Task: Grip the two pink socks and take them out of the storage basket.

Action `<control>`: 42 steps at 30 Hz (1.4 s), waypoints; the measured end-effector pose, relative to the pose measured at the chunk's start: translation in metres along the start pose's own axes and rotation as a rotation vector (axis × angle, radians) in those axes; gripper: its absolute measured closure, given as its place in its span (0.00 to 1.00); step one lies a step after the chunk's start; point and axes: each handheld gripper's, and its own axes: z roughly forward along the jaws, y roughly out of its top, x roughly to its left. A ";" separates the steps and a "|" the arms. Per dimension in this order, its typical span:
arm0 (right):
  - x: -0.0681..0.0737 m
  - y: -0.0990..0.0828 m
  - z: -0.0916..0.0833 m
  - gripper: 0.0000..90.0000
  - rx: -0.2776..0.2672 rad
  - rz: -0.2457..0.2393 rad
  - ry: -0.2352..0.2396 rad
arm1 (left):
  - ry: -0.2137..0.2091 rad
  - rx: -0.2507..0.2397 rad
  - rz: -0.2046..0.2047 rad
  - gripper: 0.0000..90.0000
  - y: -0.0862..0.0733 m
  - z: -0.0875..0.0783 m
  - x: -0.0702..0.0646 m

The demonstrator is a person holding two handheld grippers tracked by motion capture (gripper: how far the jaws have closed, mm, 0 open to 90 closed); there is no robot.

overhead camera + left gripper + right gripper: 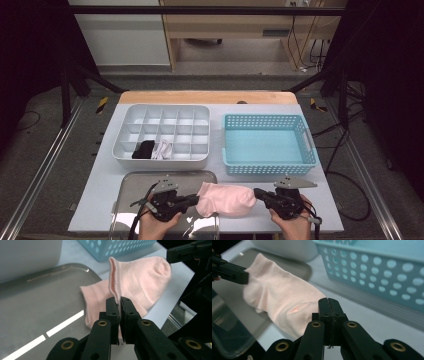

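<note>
Pink sock [225, 199] hangs stretched between two hand-held grippers just above the near edge of the counter [105, 175], partly over a steel tray [150, 179]. The left hand-held gripper [119, 305] is clamped on the cuff; the right hand-held gripper [329, 305] is closed at the toe end, its hold thin. A harder pull could slip either pinch, dropping the sock short of the divided organiser [125, 150] or the blue basket [270, 167].

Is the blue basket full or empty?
Empty: the blue basket shows only its bare floor in the high view.
</note>
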 end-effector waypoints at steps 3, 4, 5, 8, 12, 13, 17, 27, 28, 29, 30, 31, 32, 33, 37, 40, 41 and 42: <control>-0.004 -0.005 0.007 1.00 0.031 -0.007 -0.035 | 0.007 0.018 -0.009 0.94 -0.004 0.008 0.003; -0.004 -0.005 0.008 1.00 0.033 -0.010 -0.046 | 0.011 0.023 -0.010 0.93 -0.005 0.010 0.004; -0.004 -0.005 0.009 1.00 0.032 -0.006 -0.054 | 0.018 0.026 -0.007 0.93 -0.005 0.011 0.004; -0.005 -0.006 0.015 1.00 0.037 -0.013 -0.059 | 0.035 0.033 0.000 0.93 -0.007 0.014 0.006; -0.002 -0.007 0.022 1.00 0.067 -0.023 -0.051 | 0.052 0.031 0.005 0.93 -0.008 0.014 0.008; -0.002 -0.006 0.023 1.00 0.069 -0.030 -0.050 | 0.056 0.029 0.003 0.93 -0.007 0.013 0.008; 0.000 -0.007 0.026 1.00 0.100 -0.040 -0.050 | 0.080 0.047 0.017 0.90 -0.008 0.014 0.009; -0.004 -0.016 0.029 0.92 0.114 -0.014 -0.036 | 0.146 0.034 0.028 0.71 -0.008 0.017 0.013; -0.003 -0.017 0.029 0.91 0.123 -0.005 -0.038 | 0.140 0.036 0.026 0.71 -0.008 0.018 0.014; -0.003 -0.018 0.030 0.89 0.115 -0.011 -0.038 | 0.139 0.037 0.025 0.71 -0.008 0.019 0.014; -0.003 -0.019 0.031 0.87 0.119 -0.012 -0.041 | 0.137 0.036 0.026 0.71 -0.009 0.019 0.013; -0.003 -0.020 0.032 0.86 0.121 -0.009 -0.041 | 0.142 0.037 0.031 0.72 -0.008 0.019 0.013; -0.001 -0.022 0.033 0.86 0.130 0.001 -0.036 | 0.142 0.036 0.033 0.72 -0.009 0.020 0.013; -0.002 -0.023 0.034 0.86 0.134 -0.006 -0.038 | 0.138 0.039 0.036 0.72 -0.009 0.020 0.013; -0.001 -0.026 0.034 0.90 0.128 0.016 -0.032 | 0.141 0.034 0.052 0.74 -0.010 0.022 0.010; 0.000 -0.027 0.035 0.96 0.129 0.025 -0.024 | 0.135 0.031 0.059 0.80 -0.011 0.024 0.007; 0.001 -0.027 0.035 0.97 0.129 0.018 -0.026 | 0.143 0.030 0.063 0.82 -0.012 0.025 0.006; 0.001 -0.026 0.035 0.97 0.133 0.026 -0.026 | 0.143 0.033 0.063 0.84 -0.012 0.025 0.005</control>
